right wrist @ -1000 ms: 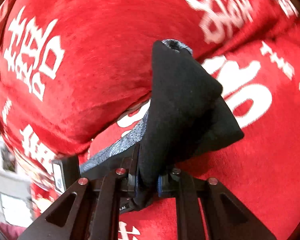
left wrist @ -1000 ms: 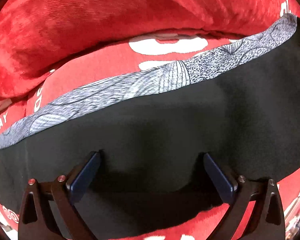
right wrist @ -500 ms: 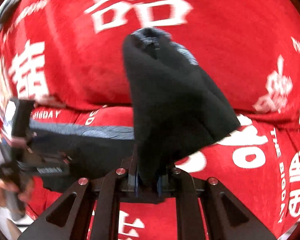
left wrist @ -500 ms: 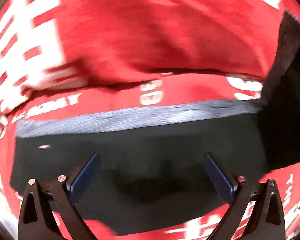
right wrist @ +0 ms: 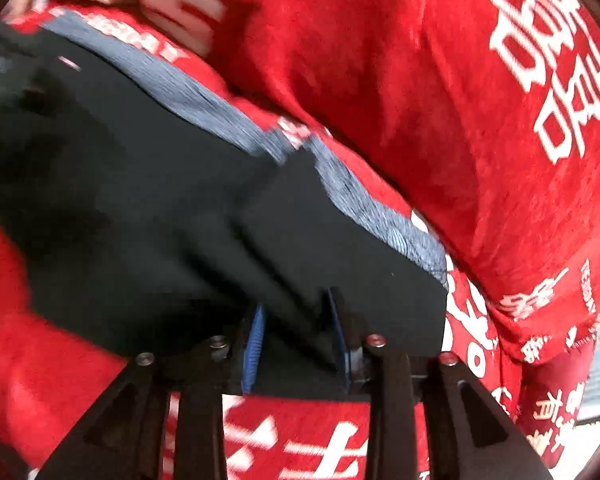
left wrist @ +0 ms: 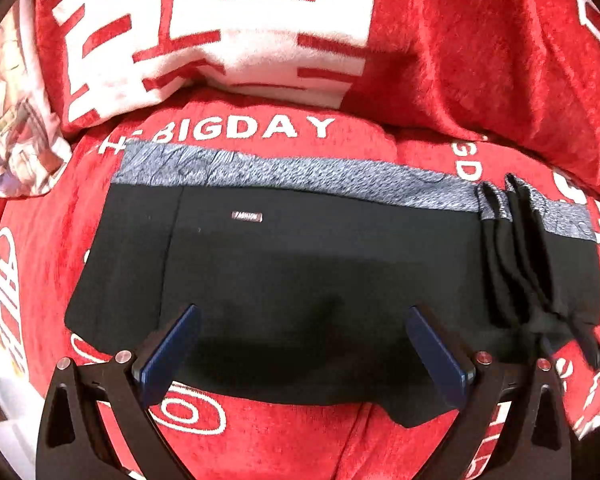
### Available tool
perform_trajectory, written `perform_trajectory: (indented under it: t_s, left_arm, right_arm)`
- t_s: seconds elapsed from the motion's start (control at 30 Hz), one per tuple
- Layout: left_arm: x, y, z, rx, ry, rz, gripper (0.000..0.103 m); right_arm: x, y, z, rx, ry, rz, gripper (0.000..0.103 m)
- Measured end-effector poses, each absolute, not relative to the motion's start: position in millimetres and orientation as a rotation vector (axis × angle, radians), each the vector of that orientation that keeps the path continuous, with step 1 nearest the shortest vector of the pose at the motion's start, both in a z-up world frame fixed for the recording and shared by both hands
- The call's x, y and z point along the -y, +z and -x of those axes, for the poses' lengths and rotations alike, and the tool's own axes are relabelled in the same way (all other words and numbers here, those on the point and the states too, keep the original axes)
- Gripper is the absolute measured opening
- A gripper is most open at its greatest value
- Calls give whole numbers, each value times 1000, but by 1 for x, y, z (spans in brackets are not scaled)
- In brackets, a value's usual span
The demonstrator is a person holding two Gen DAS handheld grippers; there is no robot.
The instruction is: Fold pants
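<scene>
While the black pants (left wrist: 308, 280) lie as a long flat band across the red printed cover (left wrist: 480, 60), their long axis runs side to side in the left wrist view, with the grey patterned strip (left wrist: 300, 172) along the far edge and the small label (left wrist: 247, 216) on the near-left part of the black cloth. The left gripper (left wrist: 304, 344) hangs over the near edge of that band with its jaws spread wide and nothing between the blue pads (left wrist: 172, 352); the cloth passes beneath them, and I cannot tell whether the tips touch it. At the band's right end a bunched, layered flap (left wrist: 532, 264) sits on top of the flat part, which reads as the end just folded over. The right gripper (right wrist: 296, 340) is at that end: its jaws are opening, a thick fold of black cloth (right wrist: 296, 308) lies between the pads, and the pads look to be standing clear of it on both sides rather than pinching it, though the picture is blurred. In the right wrist view the pants stretch away up and to the left from this gripper, the grey strip on their far side. So the judgement for the coming move is that the free, unfolded length lies toward the left hand's side, the left gripper is the nearer one to the far open end, and any further fold would have to travel along that side-to-side axis
</scene>
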State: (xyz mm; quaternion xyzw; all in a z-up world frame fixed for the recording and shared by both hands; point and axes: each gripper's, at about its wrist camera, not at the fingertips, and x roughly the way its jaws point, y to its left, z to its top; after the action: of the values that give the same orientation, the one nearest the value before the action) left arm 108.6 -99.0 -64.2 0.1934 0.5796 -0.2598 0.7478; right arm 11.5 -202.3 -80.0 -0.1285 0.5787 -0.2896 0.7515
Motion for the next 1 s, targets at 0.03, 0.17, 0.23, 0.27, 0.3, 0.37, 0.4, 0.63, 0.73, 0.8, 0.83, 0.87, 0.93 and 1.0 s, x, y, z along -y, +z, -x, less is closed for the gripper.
perform_trajectory:
  t_s: [0.03,0.17,0.23,0.27,0.3,0.37,0.4,0.63,0.73,0.8,0.83,0.87,0.93,1.0]
  left_arm:
    - [102,-62,-108,-1275,-599,-418,103]
    - [128,-53,-98,-1297,-741,-400,103]
    - [149,-50,-86,-1300,-826,-393,103]
    - [158,-50,-82,-1306,-855,-389,103]
    - [169,-49,-77,-1313,-881,-386,103]
    - [192,-53,-67,-1343,-940,-382,103]
    - [199,-54,-64,-1354,-950,-389,103]
    - [218,-90,-66,-1500,-898,-347,103]
    - [221,-96,-64,-1522,-905,-347,103]
    - [223,-100,-61,-1527,-913,-363,90]
    - [226,-105,-59,-1538,-913,-378,85]
    - [228,-109,-56,-1555,-918,-386,73]
    - [229,-111,-50,-1572,-943,-369,53]
    - [230,-108,-45,-1566,-966,-363,42]
  right_arm:
    - [196,-68,-5,-1241,-585,245,35]
    - [231,-25,33,-1125,-463,-241,35]
    - [266,-27,58,-1041,-467,-578,35]
    - [294,-37,75,-1000,-466,-795,35]
    - [311,-45,87,-968,-469,-937,35]
    - [341,-67,116,-864,-485,-1200,35]
    - [347,-75,124,-828,-485,-1273,35]
    - [349,-116,147,-743,-449,-1567,47]
    - [343,-125,145,-670,-457,-1607,64]
    - [345,-132,141,-603,-446,-1646,64]
    - [352,-136,136,-590,-451,-1658,64]
    - [355,-139,132,-586,-451,-1670,63]
    - [358,-140,126,-589,-451,-1670,51]
    - [364,-139,125,-634,-487,-1659,14]
